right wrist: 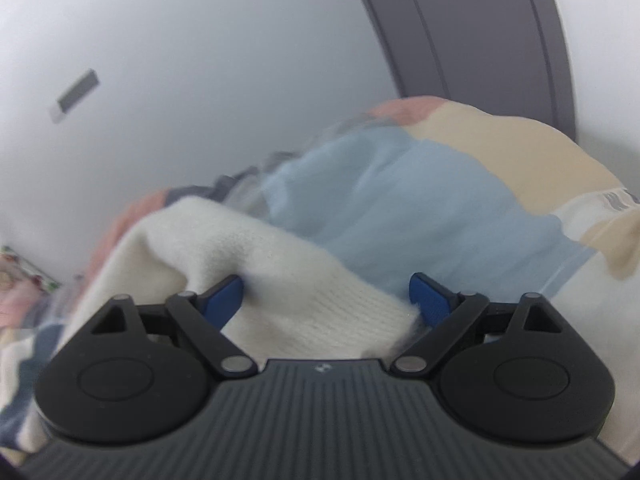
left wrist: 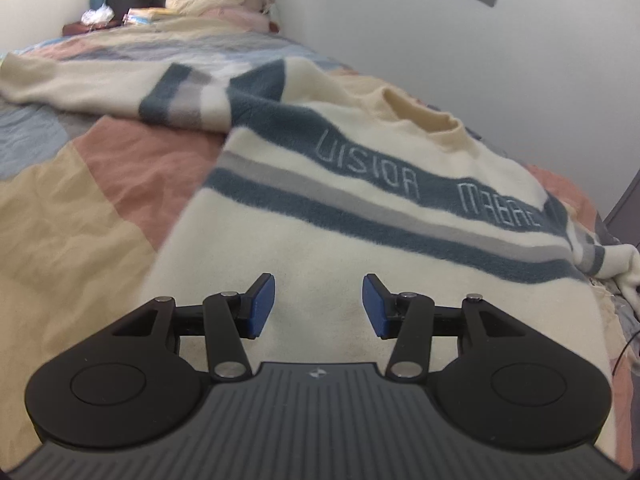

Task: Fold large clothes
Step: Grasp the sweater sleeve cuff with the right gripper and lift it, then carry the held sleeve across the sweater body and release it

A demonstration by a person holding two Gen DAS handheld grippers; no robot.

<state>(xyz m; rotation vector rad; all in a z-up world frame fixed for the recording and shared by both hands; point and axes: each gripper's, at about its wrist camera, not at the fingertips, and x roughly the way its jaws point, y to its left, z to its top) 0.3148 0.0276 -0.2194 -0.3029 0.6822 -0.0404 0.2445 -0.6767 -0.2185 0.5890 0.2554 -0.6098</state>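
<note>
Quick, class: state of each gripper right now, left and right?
Left gripper: open, empty, above the sweater.
Right gripper: open, cream sweater fabric between its jaws.

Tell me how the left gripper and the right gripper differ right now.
The left gripper has nothing between its blue pads, only the sweater body lying flat beneath; the right gripper has a cream knit fold of the sweater bunched between its pads. The left gripper's jaws stand narrower, the right gripper's wider, spanning the fold. The left view is sharp, the right view blurred. Both are black with blue pads, over the patchwork bedspread.
</note>
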